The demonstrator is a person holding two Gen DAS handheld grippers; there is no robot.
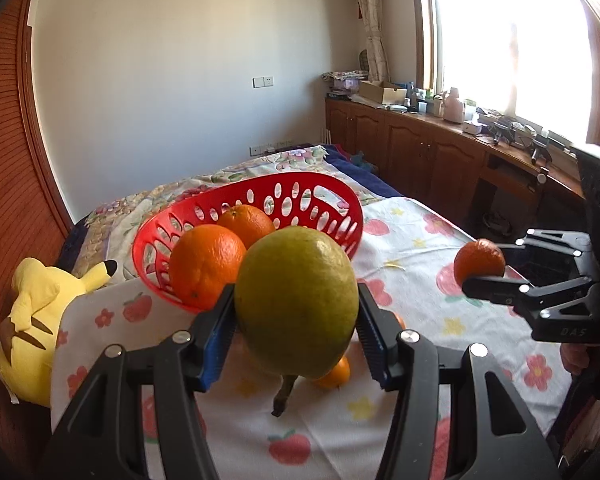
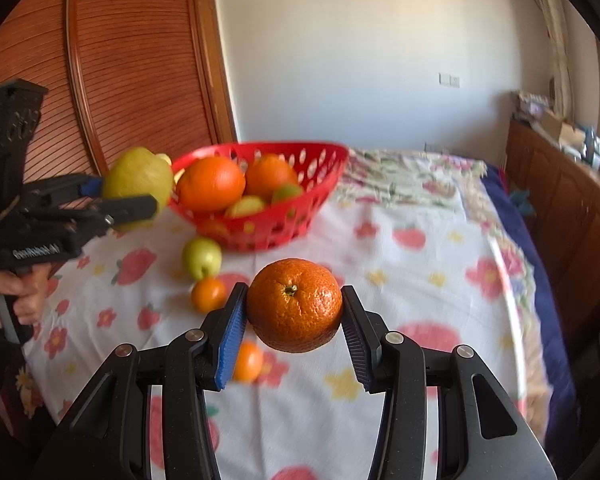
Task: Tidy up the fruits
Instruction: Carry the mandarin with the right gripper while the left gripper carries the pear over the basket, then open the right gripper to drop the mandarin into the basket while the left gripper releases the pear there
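Pear pinched by left gripper, held above cloth. Mandarin pinched by right gripper. Basket seen far, fruit inside.

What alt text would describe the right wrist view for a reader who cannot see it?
The right gripper holds an orange above a flowered cloth. Beyond stands a red basket of fruit; at left, the left gripper holds a yellow-green fruit.

We see a red perforated basket, yellow-green pear, orange mandarin, white cloth with strawberries and flowers, yellow plush.
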